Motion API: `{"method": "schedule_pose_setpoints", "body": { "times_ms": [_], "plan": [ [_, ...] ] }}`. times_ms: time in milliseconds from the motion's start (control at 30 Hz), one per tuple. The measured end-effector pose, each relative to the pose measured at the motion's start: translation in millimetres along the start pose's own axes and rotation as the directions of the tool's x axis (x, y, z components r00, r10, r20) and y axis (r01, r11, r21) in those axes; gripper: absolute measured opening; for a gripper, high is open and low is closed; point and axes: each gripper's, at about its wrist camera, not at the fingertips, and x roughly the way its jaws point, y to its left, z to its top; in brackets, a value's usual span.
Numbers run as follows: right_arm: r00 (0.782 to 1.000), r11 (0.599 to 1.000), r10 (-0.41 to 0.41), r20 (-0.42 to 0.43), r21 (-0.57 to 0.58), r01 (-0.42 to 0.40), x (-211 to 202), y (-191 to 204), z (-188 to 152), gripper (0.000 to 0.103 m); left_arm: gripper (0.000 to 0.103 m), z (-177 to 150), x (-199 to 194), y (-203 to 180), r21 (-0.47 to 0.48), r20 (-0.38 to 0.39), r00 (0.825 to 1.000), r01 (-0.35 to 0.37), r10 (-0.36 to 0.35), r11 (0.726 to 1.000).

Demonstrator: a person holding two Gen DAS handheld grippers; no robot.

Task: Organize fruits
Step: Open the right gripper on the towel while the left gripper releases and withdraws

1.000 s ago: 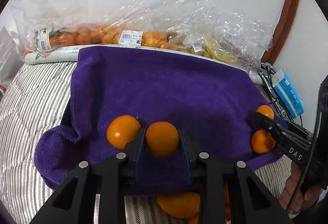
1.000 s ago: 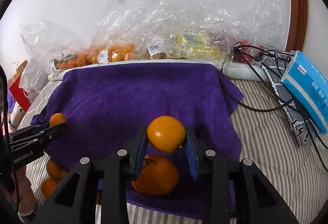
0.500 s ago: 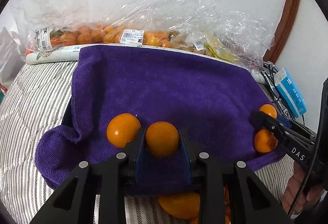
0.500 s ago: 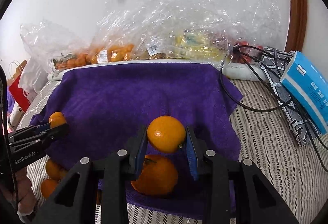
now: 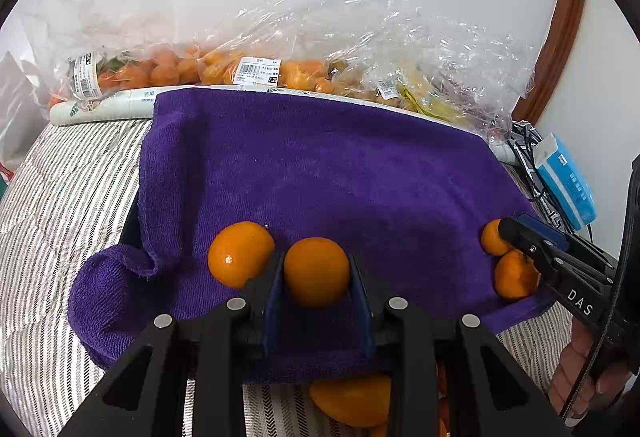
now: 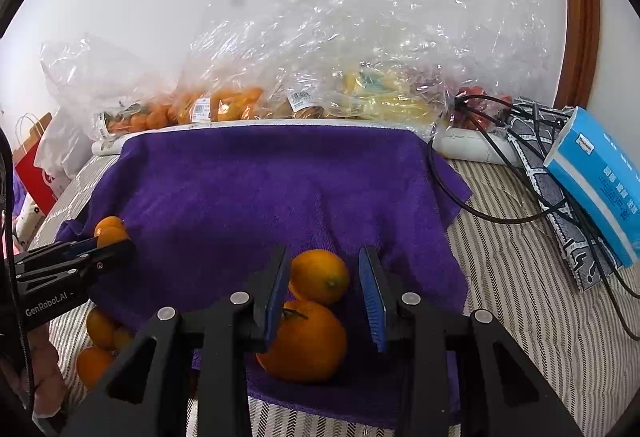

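Two hand-held claws work over a purple towel [image 5: 320,165] spread on a striped quilted cover [image 5: 60,197], in a fruit-sorting session seen from the wrist cameras. The left claw [image 5: 316,261] is clamped on a small orange [image 5: 317,271], its blue pads pressing both sides of the fruit just above the towel's near part. A second orange [image 5: 240,253] lies on the towel, touching the outer side of that claw's left finger.

At the towel's right end, the right claw [image 6: 324,251] stands apart around a smaller orange [image 6: 320,277]. The fruit rests on the cloth close against the left pad, with a clear gap to the right pad, so nothing is gripped. A larger orange with a stem [image 6: 304,341] sits on the towel directly in front of it, nearer the camera and touching it.

More loose oranges [image 6: 100,329] lie on the striped cover at the towel's near left edge, beside the person's hand [image 6: 44,365]. Clear plastic bags of fruit [image 6: 320,77] line the white wall behind the towel. A blue tissue pack [image 6: 596,173] and a black cable [image 6: 460,197] lie off the towel to the right.
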Motion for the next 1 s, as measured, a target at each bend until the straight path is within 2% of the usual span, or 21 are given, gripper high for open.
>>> {"method": "schedule_pose_setpoints", "body": {
  "times_ms": [400,500,667,833,1000],
  "plan": [
    [1.000,1.000,0.015,0.011,0.016,-0.016,-4,-2,1,0.036,0.036,2,-17,-1,0.004,0.066,0.997,0.028,-0.028,1.000],
    [0.999,1.000,0.025,0.030,0.012,-0.026,-9,-1,1,0.042,0.036,2,-19,-3,0.011,0.073,0.997,0.028,-0.029,1.000],
    [0.999,1.000,0.006,0.046,-0.015,-0.006,-16,6,2,0.045,0.039,-1,-27,-3,0.013,0.099,0.994,0.044,-0.045,0.999],
    [0.998,0.999,0.014,0.060,-0.038,-0.012,-23,13,1,0.045,0.040,-4,-34,0,0.011,0.128,0.991,0.038,-0.039,0.999],
    [0.996,0.998,0.043,0.077,-0.044,-0.039,-31,20,-2,0.045,0.040,-24,-47,5,0.030,0.147,0.989,-0.002,-0.002,1.000]
  ]
}}
